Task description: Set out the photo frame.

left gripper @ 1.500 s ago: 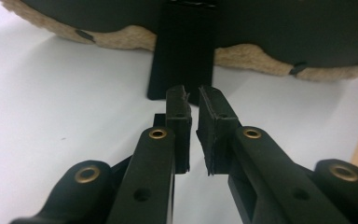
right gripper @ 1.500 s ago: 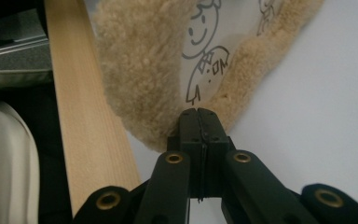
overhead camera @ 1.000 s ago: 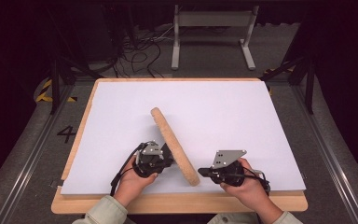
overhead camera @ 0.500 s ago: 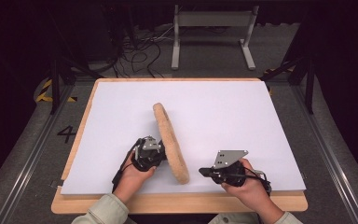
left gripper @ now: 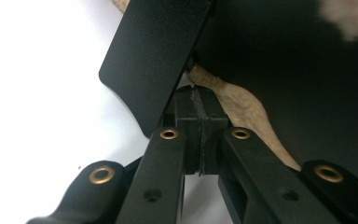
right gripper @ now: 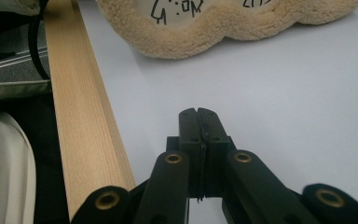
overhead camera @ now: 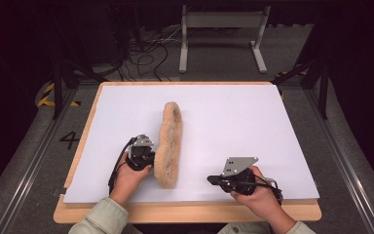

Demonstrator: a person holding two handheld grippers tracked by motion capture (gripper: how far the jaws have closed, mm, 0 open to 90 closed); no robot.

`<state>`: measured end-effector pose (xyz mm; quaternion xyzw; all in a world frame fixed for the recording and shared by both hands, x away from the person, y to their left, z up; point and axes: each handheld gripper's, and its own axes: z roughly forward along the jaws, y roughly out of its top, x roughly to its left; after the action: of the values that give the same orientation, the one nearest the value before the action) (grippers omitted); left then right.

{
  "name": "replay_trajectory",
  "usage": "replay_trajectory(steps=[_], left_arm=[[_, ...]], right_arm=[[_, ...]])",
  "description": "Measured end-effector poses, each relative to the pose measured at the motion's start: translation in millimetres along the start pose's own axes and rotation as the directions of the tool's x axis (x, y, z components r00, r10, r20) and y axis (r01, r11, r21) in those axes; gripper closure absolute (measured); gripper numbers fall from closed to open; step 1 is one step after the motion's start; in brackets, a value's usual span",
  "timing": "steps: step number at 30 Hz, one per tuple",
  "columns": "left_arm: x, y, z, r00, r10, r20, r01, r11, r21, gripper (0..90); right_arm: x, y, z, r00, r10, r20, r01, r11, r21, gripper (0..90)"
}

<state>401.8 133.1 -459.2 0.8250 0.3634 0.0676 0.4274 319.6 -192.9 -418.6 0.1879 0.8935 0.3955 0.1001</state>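
Nudging the insole (overhead camera: 169, 146) across the white sheet (overhead camera: 233, 126) is the step we judge to be in hand. Our left claw (overhead camera: 148, 155) is clenched, with nothing that we can see between its pads. Its tip sits against the insole's near flank. The insole stands on its long edge, runs away from the left claw's tip and curves at the far end. Our right claw (overhead camera: 210, 179) is clenched too, on nothing, and rests well off to the insole's other side.

Next, we think, the insole must be laid flat or gripped. That calls for the left claw to open and take the fleecy rim, or for the right claw to come in and steady the far side so it doesn't topple.

From the left claw (left gripper: 194, 93) we get a close look at the contact: fleece (left gripper: 242, 107) just past the tip, and a black panel (left gripper: 154, 60) that we can't identify. From the right claw (right gripper: 198, 114) we see what the high view hides: the insole (right gripper: 191, 39) has a pale face with handwritten marks. The board's wooden edge (right gripper: 81, 126) lies beside this claw.
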Motion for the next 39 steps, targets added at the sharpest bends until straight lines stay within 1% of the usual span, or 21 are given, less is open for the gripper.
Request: replay_trajectory(steps=[4, 5, 6, 7, 8, 9, 10, 12, 16, 18, 20, 21, 23, 24, 25, 26, 28, 30, 31, 34, 39], left_arm=[[-1.7, -3.4, -20.1, 0.9998, -0.02, -0.002, 0.02, 0.9994, -0.029, 84.2], [-1.7, -3.4, -20.1, 0.9998, -0.02, -0.002, 0.02, 0.9994, -0.029, 84.0], [-4.1, -7.8, -31.6, 0.9991, -0.039, -0.018, 0.039, 0.9985, -0.038, 83.9], [-4.8, -9.3, -35.3, 0.9984, -0.052, -0.022, 0.051, 0.9978, -0.042, 83.8], [-5.3, -10.8, -40.9, 0.9973, -0.061, -0.04, 0.059, 0.9971, -0.048, 83.9], [-5.3, -10.8, -40.9, 0.9973, -0.061, -0.04, 0.059, 0.9971, -0.048, 84.4], [-6.3, -11.1, -47.8, 0.9957, -0.056, -0.074, 0.051, 0.9969, -0.06, 85.0], [-7.6, -11.2, -51.7, 0.9946, -0.068, -0.079, 0.063, 0.9957, -0.068, 85.9], [-15.4, -9.0, -68.9, 0.9928, -0.098, -0.068, 0.09, 0.9891, -0.116, 88.9], [-21.5, -6.6, -77.2, 0.9937, -0.093, -0.063, 0.083, 0.986, -0.144, 89.9], [-31.2, -1.5, -86.4, 0.9955, -0.043, -0.084, 0.028, 0.9847, -0.172, 90.0], [-35.5, 0.5, -89.3, 0.9962, -0.031, -0.081, 0.016, 0.9835, -0.18, 90.0], [-40.0, 2.4, -91.2, 0.997, -0.022, -0.074, 0.008, 0.9813, -0.192, 90.0], [-49.0, 6.0, -94.9, 0.9978, 0.007, -0.066, -0.021, 0.9776, -0.21, 90.0], [-49.0, 6.0, -94.9, 0.9978, 0.007, -0.066, -0.021, 0.9776, -0.21, 90.0], [-58.7, 8.6, -96.1, 0.9994, 0.015, -0.032, -0.022, 0.9764, -0.215, 90.0], [-62.5, 9.6, -95.8, 0.9995, 0.022, -0.023, -0.026, 0.9753, -0.219, 90.0], [-69.4, 10.8, -95.0, 0.9993, 0.03, 0.024, -0.024, 0.9762, -0.215, 90.0], [-73.6, 11.2, -93.5, 0.998, 0.044, 0.045, -0.034, 0.978, -0.206, 90.0], [-85.9, 7.3, -85.8, 0.9935, 0.054, 0.1, -0.036, 0.9845, -0.172, 90.0], [-97.5, -2.6, -72.3, 0.9907, 0.063, 0.121, -0.051, 0.9934, -0.103, 90.0]], right_arm=[[-3.3, -0.4, -1.9, 0.9999, 0.006, 0.008, -0.006, 1.0, -0.007, 89.2], [-3.3, -0.4, -1.9, 0.9999, 0.006, 0.008, -0.006, 1.0, -0.007, 89.2], [-5.1, -0.1, -2.4, 0.9999, 0.01, 0.012, -0.009, 1.0, -0.012, 89.2], [-6.2, 0.2, -2.4, 0.9998, 0.008, 0.016, -0.008, 1.0, -0.015, 89.2], [-7.1, 0.5, -2.2, 0.9999, 0.007, 0.015, -0.007, 1.0, -0.017, 89.3], [-8.2, 1.1, -1.8, 0.9998, 0.01, 0.015, -0.009, 1.0, -0.017, 89.4], [-9.0, 1.6, -1.1, 0.9998, 0.011, 0.015, -0.01, 1.0, -0.017, 89.5], [-10.2, 2.1, -0.2, 0.9998, 0.008, 0.015, -0.008, 1.0, -0.017, 89.6], [-16.0, 2.6, 3.6, 0.9997, 0.014, 0.019, -0.013, 1.0, -0.015, 90.0], [-19.5, 2.0, 5.0, 0.9995, 0.023, 0.02, -0.023, 1.0, -0.014, 90.0], [-23.5, 0.7, 6.4, 0.9992, 0.032, 0.023, -0.032, 0.999, -0.015, 90.0], [-26.5, -0.6, 7.1, 0.9988, 0.045, 0.02, -0.044, 0.999, -0.017, 90.0], [-29.3, -2.4, 7.1, 0.9981, 0.058, 0.02, -0.058, 0.998, -0.017, 90.0], [-30.6, -3.2, 6.7, 0.9978, 0.063, 0.02, -0.062, 0.998, -0.02, 90.0], [-30.6, -3.2, 6.7, 0.9978, 0.063, 0.02, -0.062, 0.998, -0.02, 90.0], [-31.9, -4.0, 6.1, 0.9973, 0.07, 0.023, -0.07, 0.997, -0.023, 90.0], [-32.5, -4.3, 6.0, 0.9969, 0.074, 0.027, -0.073, 0.997, -0.023, 90.0], [-33.7, -5.0, 6.4, 0.9969, 0.073, 0.028, -0.073, 0.997, -0.023, 90.0], [-34.0, -5.4, 6.7, 0.9966, 0.077, 0.027, -0.077, 0.997, -0.023, 90.0], [-34.9, -6.4, 7.2, 0.9964, 0.08, 0.027, -0.08, 0.997, -0.021, 90.0], [-35.0, -6.6, 7.2, 0.9962, 0.082, 0.027, -0.082, 0.996, -0.021, 90.0]])
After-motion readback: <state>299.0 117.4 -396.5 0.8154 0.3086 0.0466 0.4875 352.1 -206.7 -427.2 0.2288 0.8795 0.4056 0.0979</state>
